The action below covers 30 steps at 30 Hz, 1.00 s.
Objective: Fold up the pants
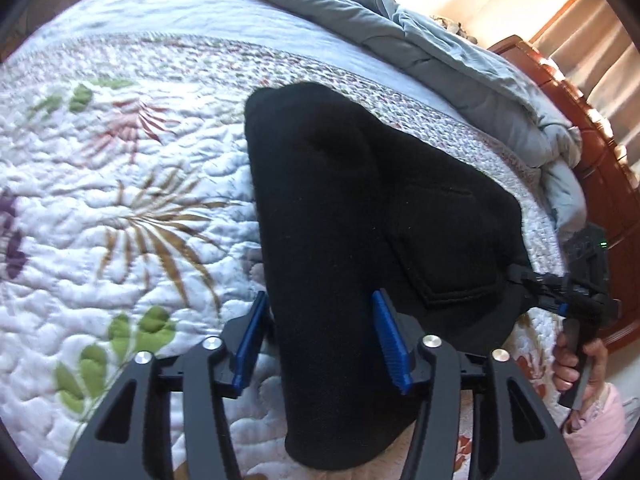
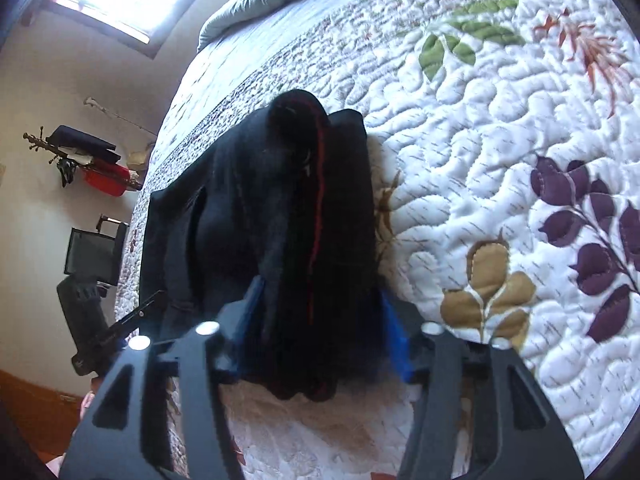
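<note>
Black pants (image 1: 360, 220) lie folded in a thick bundle on the quilted floral bedspread (image 1: 120, 200). A back pocket shows on the lower layer. My left gripper (image 1: 320, 340) is open, its blue pads either side of the bundle's near folded end. In the right wrist view the pants (image 2: 288, 208) show a thin red seam stripe. My right gripper (image 2: 324, 320) is open around the bundle's other end, blue pads on both sides. The right gripper (image 1: 560, 284) also shows in the left wrist view at the pants' right edge.
A grey duvet (image 1: 400, 40) is heaped at the far side of the bed. A red-brown wooden bed frame (image 1: 580, 140) runs along the right. A wall rack with clothes (image 2: 92, 160) and a black chair (image 2: 88, 256) stand left of the bed.
</note>
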{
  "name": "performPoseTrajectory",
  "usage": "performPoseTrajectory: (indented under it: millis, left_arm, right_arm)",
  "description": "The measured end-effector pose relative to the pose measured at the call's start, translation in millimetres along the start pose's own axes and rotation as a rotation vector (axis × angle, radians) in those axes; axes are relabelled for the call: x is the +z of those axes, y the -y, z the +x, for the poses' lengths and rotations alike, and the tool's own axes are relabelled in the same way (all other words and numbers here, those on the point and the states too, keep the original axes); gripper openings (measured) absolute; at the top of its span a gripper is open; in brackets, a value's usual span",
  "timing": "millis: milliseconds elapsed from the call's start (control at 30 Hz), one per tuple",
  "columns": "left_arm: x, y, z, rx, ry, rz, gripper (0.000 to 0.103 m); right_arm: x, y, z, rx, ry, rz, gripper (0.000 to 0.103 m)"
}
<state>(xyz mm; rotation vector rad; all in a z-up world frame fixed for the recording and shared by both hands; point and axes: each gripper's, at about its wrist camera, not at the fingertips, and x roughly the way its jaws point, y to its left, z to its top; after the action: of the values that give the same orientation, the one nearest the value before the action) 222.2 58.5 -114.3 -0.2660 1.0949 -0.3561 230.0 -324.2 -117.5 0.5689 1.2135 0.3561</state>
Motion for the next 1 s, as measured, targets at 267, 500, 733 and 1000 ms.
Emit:
performPoseTrajectory:
  millis: [267, 500, 733, 1000]
  left_arm:
    - [-41.3, 6.1, -29.5, 0.170, 0.018, -0.014, 0.093]
    - [-93.1, 8.9, -30.3, 0.303, -0.054, -0.012, 0.099]
    - [-129.3, 20.4, -55.7, 0.316, -0.029, 0.000, 0.099]
    - [-113.2, 34.6, -88.7, 0.373, 0.047, 0.043, 0.099]
  right_arm:
    - [-45.6, -9.5, -39.6, -0.170, 0.081, -0.037, 0.082]
    - [-119.2, -20.0, -43.1, -0.395, 0.083, -0.080, 0.091]
    - [-160.8, -43.5, -35.9, -0.455, 0.072, -0.107, 0.091]
    - [-147.9, -83.5, -55.7, -0.490, 0.102, -0.151, 0.091]
